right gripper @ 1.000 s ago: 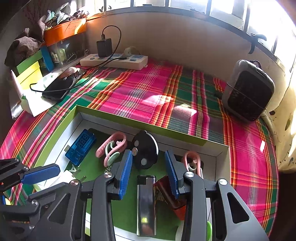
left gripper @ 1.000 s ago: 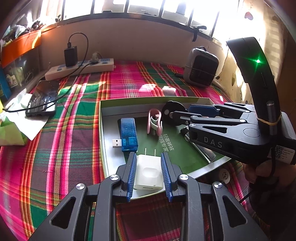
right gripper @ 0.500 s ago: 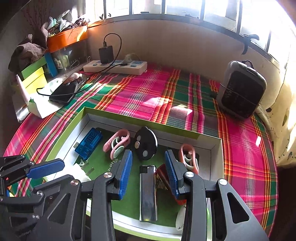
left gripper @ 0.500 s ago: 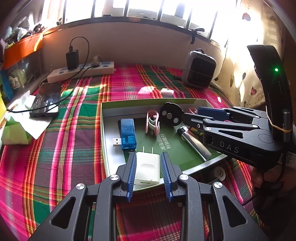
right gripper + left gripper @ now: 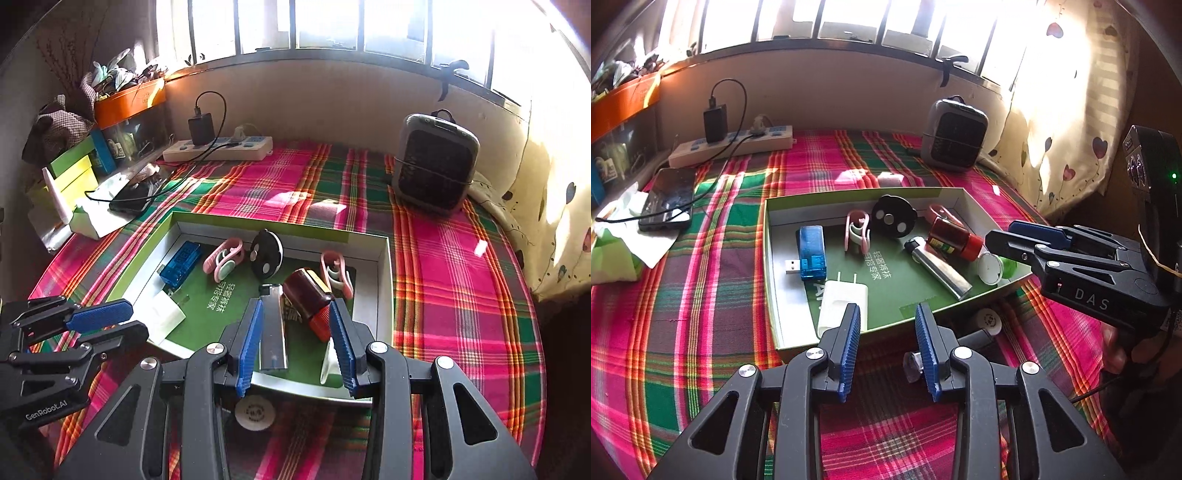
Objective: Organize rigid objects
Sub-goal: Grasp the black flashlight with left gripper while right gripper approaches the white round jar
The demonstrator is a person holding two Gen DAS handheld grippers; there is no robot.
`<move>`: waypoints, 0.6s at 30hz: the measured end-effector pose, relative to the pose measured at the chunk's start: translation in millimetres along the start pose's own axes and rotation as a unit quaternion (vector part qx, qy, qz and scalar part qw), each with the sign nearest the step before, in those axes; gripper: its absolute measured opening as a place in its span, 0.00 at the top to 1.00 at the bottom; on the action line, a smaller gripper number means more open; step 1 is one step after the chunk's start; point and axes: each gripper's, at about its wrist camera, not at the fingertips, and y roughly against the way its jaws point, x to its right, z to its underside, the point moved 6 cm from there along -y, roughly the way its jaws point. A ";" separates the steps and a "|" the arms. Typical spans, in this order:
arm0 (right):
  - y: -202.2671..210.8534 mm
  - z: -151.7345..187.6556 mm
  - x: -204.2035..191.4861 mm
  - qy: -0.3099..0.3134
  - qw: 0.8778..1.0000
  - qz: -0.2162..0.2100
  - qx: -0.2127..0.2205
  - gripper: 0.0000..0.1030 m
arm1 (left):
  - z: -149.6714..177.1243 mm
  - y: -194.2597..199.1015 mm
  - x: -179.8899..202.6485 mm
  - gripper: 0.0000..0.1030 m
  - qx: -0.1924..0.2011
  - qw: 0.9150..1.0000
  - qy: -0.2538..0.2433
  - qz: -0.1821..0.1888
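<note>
Just outside the near wall of the green-lined box (image 5: pixel 768 273), on the plaid bed cover (image 5: pixel 701 295), a few small things lie unsorted: a white round cap (image 5: pixel 255 410) and a small clear piece (image 5: pixel 911 363), while the charger, USB stick, lighter and bottle already lie inside. Left tongs (image 5: pixel 890 350) have just been opening; the white charger (image 5: pixel 842 306) sits in the box's near corner, slightly ahead and to the left of their blue pads (image 5: pixel 849 343), which no longer press it, so it reads as released. Right tongs (image 5: pixel 297 347) stand partly apart with nothing clamped; the silver lighter (image 5: pixel 272 328) lies below and between them, its long axis running along their pointing line, and the dark red bottle (image 5: pixel 308 295) is just beside it. In the right wrist view the white cap lies directly beneath the right tongs, closer to the holder than the box wall, so that hand looks nearer to it; reaching it would call for pulling back and tipping down rather than pushing forward.
</note>
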 end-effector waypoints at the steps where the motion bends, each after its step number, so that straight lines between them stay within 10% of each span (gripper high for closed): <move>1: 4.1 3.3 2.1 -0.003 1.000 0.002 0.001 0.63 | 2.0 -0.1 3.9 0.70 -0.002 1.000 -0.005 0.005; 18: 34.4 46.0 15.4 -0.047 0.999 0.009 0.002 0.63 | 24.0 -8.7 38.6 0.61 -0.033 0.997 -0.056 0.039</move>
